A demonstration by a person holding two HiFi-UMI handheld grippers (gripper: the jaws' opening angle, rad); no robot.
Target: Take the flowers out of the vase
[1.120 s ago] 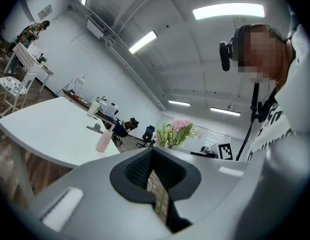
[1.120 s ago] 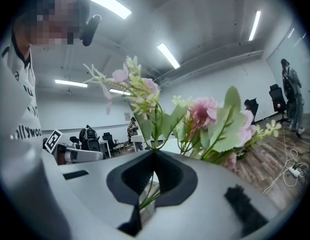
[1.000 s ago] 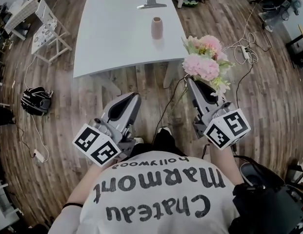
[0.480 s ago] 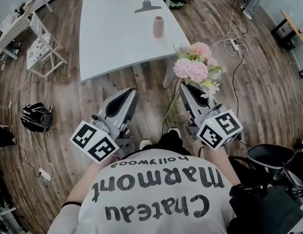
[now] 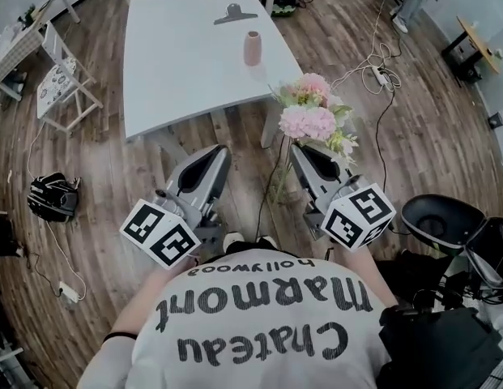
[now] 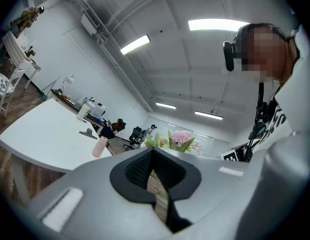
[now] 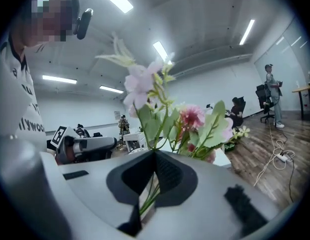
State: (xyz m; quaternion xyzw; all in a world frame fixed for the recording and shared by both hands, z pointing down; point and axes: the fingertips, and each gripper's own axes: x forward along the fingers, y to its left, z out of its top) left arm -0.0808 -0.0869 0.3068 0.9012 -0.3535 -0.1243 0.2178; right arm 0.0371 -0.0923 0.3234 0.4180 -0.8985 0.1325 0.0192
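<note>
A small pink vase stands empty on the white table, and it also shows far off in the left gripper view as the vase. The bunch of pink flowers hangs over the wooden floor, off the table's near right corner. My right gripper is shut on its green stems, with the blooms rising just past the jaws. My left gripper is level beside it, shut and holding nothing; the flowers show beyond its tip.
A large metal clip lies at the table's far end. A white chair and a black bag are on the left. Cables cross the floor at the right, near a black office chair.
Both grippers and the flowers have drawn back from the table, so the vase and table edge now lie farther off. The right gripper has stayed shut on the stems.
</note>
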